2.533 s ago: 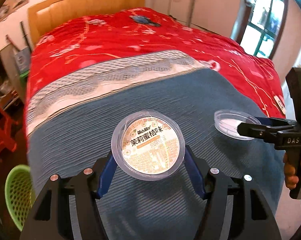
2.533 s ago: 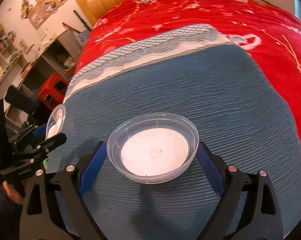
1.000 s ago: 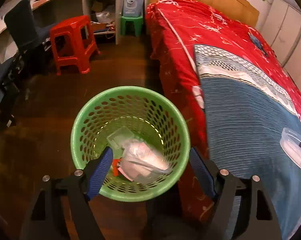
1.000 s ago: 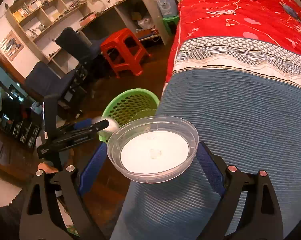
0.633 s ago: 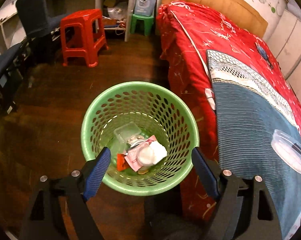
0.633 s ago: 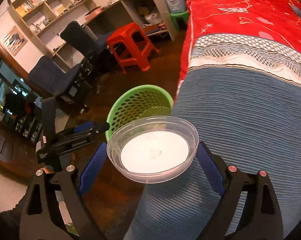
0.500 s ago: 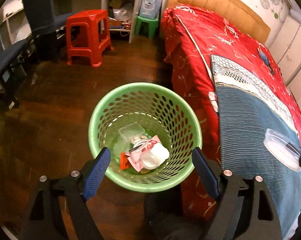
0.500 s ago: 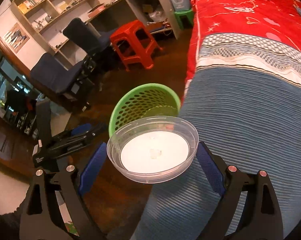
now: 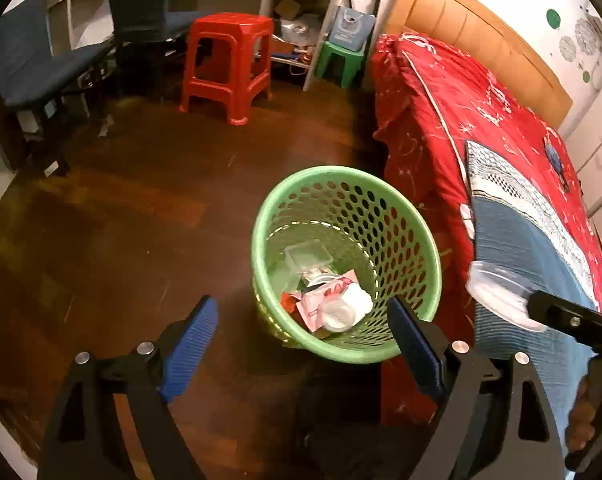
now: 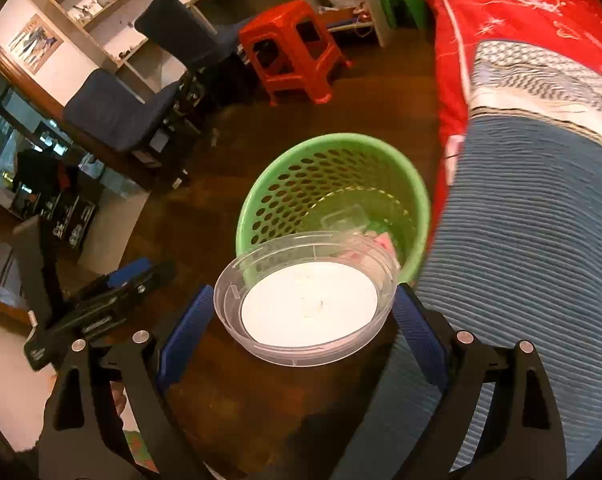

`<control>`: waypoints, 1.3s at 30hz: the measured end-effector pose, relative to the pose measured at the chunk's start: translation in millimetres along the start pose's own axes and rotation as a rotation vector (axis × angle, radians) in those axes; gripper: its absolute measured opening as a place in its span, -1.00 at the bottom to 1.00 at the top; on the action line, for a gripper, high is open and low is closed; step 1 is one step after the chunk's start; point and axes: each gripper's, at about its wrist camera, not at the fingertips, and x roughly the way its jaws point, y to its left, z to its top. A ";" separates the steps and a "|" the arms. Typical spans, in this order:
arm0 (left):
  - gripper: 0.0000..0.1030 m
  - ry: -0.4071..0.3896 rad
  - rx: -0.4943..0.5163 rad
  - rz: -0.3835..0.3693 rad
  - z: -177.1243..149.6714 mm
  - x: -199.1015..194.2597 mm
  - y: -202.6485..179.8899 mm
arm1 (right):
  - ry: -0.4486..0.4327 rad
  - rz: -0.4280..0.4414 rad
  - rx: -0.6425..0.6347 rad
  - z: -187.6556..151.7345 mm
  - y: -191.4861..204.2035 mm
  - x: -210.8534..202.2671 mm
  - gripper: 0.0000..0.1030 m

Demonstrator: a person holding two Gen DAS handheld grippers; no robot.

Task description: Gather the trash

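Clear lid rim-up (flat), R hand-held gripper clamped

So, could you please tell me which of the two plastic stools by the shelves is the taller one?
The red stool, standing out on the wooden floor. The green stool beside it is clearly lower and has a blue-grey bag sitting on top.

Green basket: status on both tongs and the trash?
Left tongs open, empty. Right tongs shut on clear lid, near the rim of the green basket. Nothing blocking the basket mouth.
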 end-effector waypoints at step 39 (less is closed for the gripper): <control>0.68 -0.048 0.038 -0.067 -10.5 -36.3 -39.6 | -0.102 -0.133 -0.065 -28.3 9.5 -41.9 0.77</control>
